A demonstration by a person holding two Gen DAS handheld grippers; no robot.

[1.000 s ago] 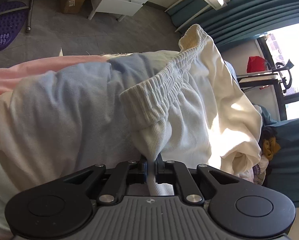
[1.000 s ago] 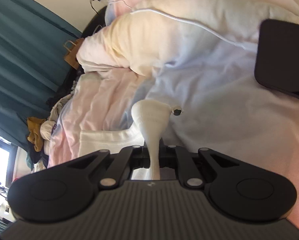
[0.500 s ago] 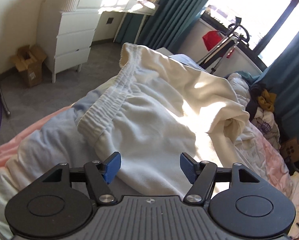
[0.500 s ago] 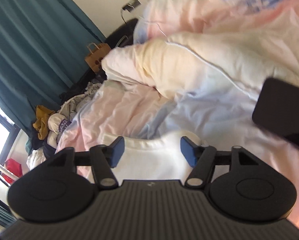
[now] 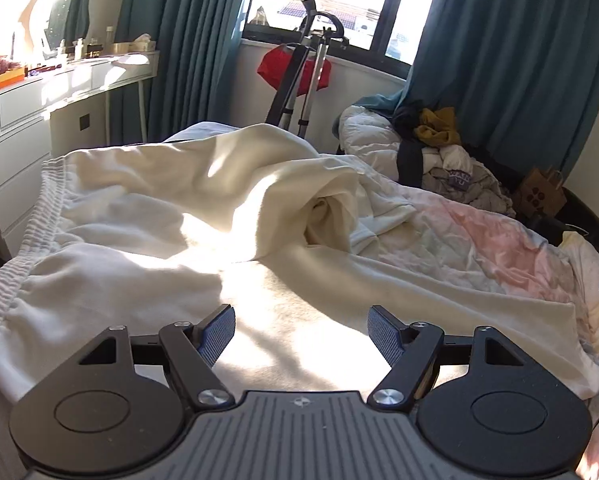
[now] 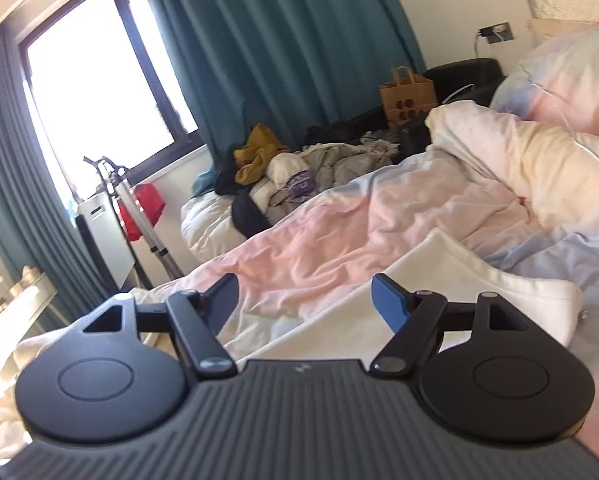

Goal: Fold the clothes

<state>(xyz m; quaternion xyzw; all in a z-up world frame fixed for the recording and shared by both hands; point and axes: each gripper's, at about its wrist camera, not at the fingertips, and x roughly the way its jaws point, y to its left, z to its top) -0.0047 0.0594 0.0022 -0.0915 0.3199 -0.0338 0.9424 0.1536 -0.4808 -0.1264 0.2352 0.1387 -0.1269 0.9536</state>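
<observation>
Cream white sweatpants (image 5: 171, 232) lie spread on the bed, with the ribbed waistband (image 5: 31, 236) at the left and one leg rolled up (image 5: 323, 216) in the middle. My left gripper (image 5: 301, 330) is open and empty, just above the cloth. In the right wrist view a flat part of the white pants (image 6: 451, 276) lies on the pink and blue duvet (image 6: 339, 240). My right gripper (image 6: 305, 300) is open and empty above its edge.
A pile of clothes (image 5: 443, 152) lies at the far end of the bed, also seen in the right wrist view (image 6: 283, 172). A white dresser (image 5: 27, 120) stands left. A stand with a red bag (image 5: 295, 72) is by the window. A paper bag (image 6: 407, 96) sits by the curtain.
Both grippers let go of the white pants and opened. Both lifted and tilted up, so the room and window are in view now.
</observation>
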